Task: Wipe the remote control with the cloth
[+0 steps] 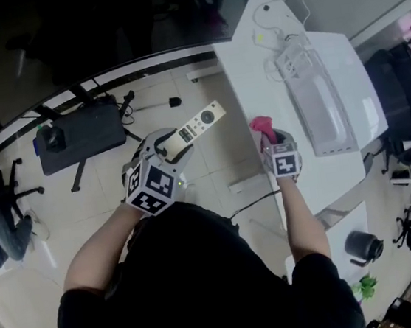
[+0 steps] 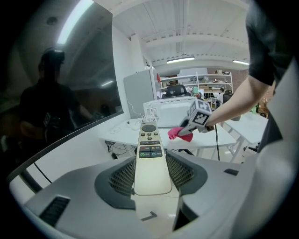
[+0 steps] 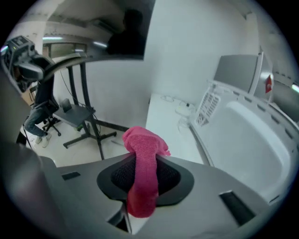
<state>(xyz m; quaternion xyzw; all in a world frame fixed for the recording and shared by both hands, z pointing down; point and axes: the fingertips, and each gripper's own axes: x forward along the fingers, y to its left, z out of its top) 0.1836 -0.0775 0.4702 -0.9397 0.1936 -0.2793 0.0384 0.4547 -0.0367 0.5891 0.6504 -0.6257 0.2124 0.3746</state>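
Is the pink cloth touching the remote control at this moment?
Apart. The head view shows the pink cloth in the right gripper and the remote control in the left gripper, with a plain gap between the two.

Ceiling strip lights [image 2: 180, 59] give even brightness; fisheye edges bend and darken.

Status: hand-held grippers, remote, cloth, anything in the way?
Left hand-held gripper shut on remote control. Right hand-held gripper shut on pink cloth. Cloth and remote apart, no contact yet. Nothing between them.
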